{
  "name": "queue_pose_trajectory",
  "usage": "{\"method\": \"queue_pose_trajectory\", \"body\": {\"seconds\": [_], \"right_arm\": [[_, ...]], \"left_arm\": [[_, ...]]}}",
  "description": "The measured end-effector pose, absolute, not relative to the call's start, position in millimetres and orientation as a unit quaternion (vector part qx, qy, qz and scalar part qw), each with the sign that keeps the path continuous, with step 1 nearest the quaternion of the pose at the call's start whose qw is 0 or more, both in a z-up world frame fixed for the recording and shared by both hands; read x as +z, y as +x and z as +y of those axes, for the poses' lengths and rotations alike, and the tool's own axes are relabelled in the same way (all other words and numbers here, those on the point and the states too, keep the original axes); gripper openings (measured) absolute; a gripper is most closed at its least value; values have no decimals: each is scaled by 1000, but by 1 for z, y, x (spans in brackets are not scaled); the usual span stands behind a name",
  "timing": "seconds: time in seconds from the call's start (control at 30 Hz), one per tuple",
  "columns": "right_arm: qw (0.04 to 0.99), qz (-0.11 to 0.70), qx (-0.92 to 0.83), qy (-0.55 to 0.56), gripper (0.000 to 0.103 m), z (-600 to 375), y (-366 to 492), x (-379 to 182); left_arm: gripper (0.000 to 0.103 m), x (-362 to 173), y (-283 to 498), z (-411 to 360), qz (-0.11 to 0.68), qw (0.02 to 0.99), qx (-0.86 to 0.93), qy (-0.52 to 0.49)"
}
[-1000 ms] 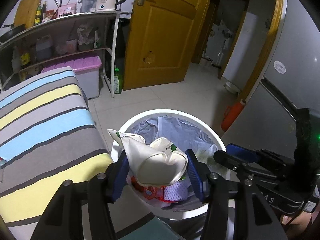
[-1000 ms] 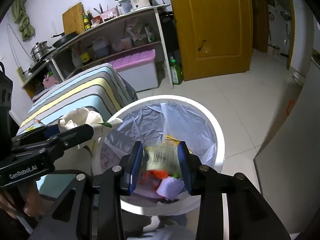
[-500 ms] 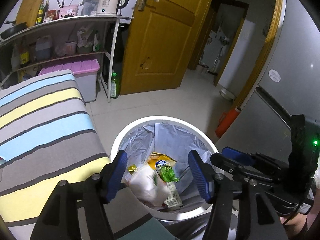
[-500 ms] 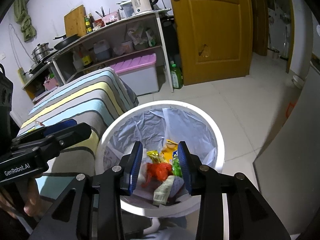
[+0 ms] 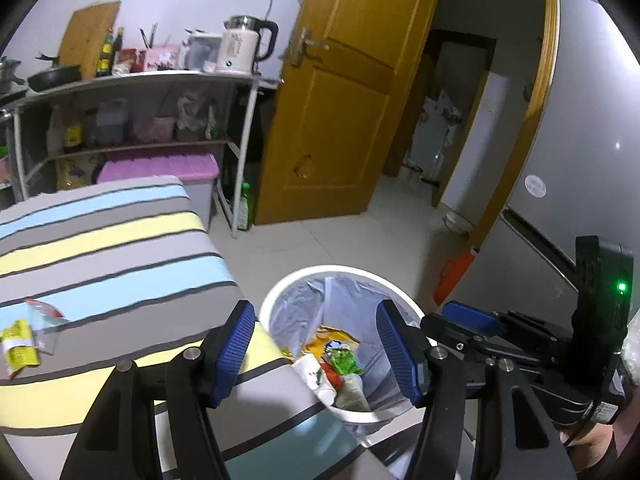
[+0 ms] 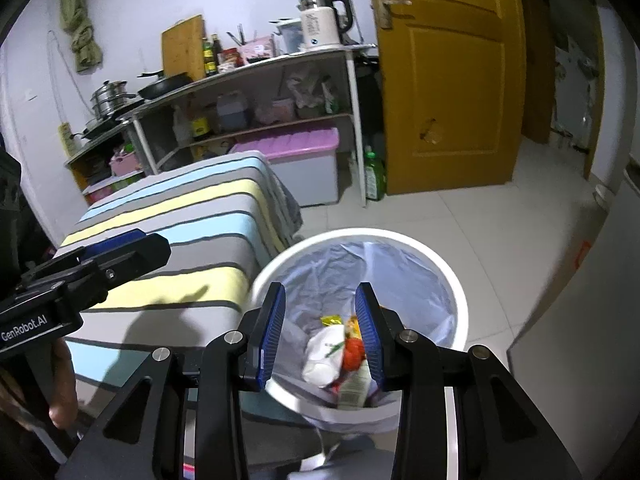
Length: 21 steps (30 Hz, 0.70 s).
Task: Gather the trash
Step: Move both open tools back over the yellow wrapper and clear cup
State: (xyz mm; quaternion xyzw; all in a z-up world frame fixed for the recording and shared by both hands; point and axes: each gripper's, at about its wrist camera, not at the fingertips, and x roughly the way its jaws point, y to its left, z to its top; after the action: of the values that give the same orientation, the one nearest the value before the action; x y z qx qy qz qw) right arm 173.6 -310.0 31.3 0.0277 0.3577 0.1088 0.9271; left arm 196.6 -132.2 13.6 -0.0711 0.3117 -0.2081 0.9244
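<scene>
A white trash bin (image 5: 340,270) with a grey liner stands on the floor beside the striped table (image 5: 120,248). Inside lie a white bag (image 6: 324,354), a red wrapper (image 6: 354,354) and other packets. My left gripper (image 5: 316,350) hangs open above the bin's near rim with nothing between its blue pads. My right gripper (image 6: 321,336) is open too, over the bin (image 6: 452,280), and holds nothing. A yellow wrapper (image 5: 16,346) and a clear wrapper with red print (image 5: 40,312) lie on the table at the left. Each gripper shows in the other's view: right gripper (image 5: 472,316), left gripper (image 6: 120,248).
Behind the table a metal shelf rack (image 5: 132,80) carries a kettle (image 5: 244,50), pans and bottles. A pink-lidded storage box (image 6: 292,148) and a green bottle (image 6: 374,176) stand on the floor by the wooden door (image 5: 340,120). An orange object (image 5: 456,272) leans against the grey fridge front.
The white bag left my left gripper and dropped into the bin, and the left jaws spread wider. The wrapper between the right fingers fell in too. Both grippers rose and drew back.
</scene>
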Motion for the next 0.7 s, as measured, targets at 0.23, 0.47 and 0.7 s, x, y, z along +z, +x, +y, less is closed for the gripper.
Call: {"method": "queue_pose_trajectory", "body": {"seconds": [0.23,0.47,0.7], "right_arm": [[928,345,137,12,38,-279,161,46],[926,336,174,1,38,-249,149,54],[918,332,217,-5,38,-215,142,56]], "left_arm": [[63,26,171,-97,287,938,-176,-82],[63,33,147,-56,272,948,-136,-89],[63,35,126,-12,261,957,-86,-96]]}}
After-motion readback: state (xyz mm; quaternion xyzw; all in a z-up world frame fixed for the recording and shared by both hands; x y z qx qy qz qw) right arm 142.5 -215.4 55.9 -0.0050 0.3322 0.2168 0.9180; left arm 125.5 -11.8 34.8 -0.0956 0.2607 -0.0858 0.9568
